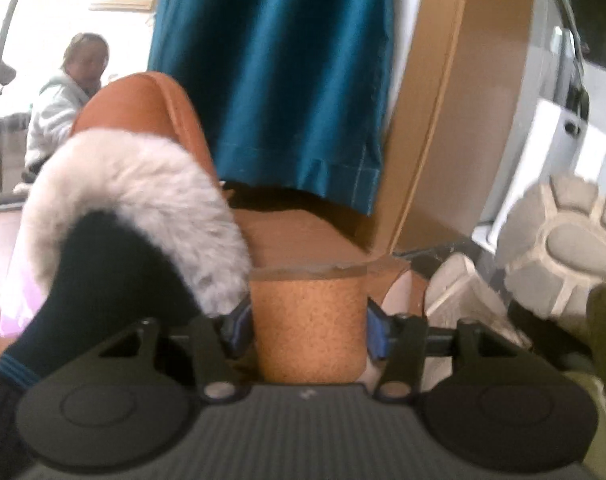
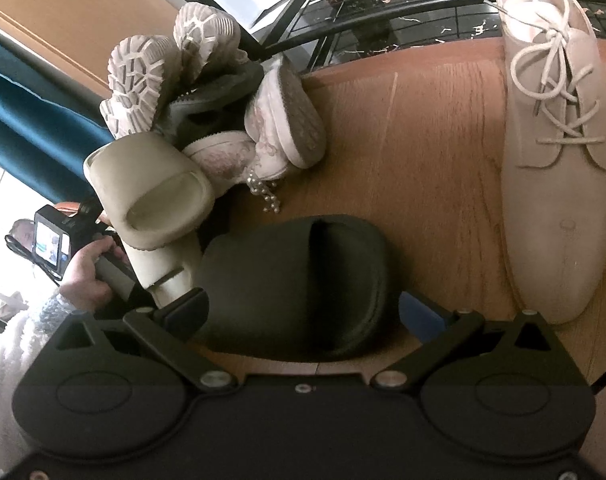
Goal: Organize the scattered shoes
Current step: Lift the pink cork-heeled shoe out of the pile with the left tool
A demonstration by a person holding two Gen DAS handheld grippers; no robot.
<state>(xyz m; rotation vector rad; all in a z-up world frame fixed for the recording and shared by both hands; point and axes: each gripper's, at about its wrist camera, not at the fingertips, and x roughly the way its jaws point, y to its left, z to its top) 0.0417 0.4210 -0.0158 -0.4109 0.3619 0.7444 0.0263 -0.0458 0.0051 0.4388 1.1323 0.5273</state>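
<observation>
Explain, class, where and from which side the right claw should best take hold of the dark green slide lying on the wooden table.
Grip the dark green slide across its width at the strap end nearest the right claw, probably coming down from above. It lies flat, sole down, already between the open fingers, and its sides there look parallel and clear.

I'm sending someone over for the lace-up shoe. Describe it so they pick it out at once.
Start at the wooden table. The shoe pile crowds one side; the pale lace-up shoe lies alone opposite, beyond the dark slide. It is the only long, smooth shoe with tied laces.
</observation>
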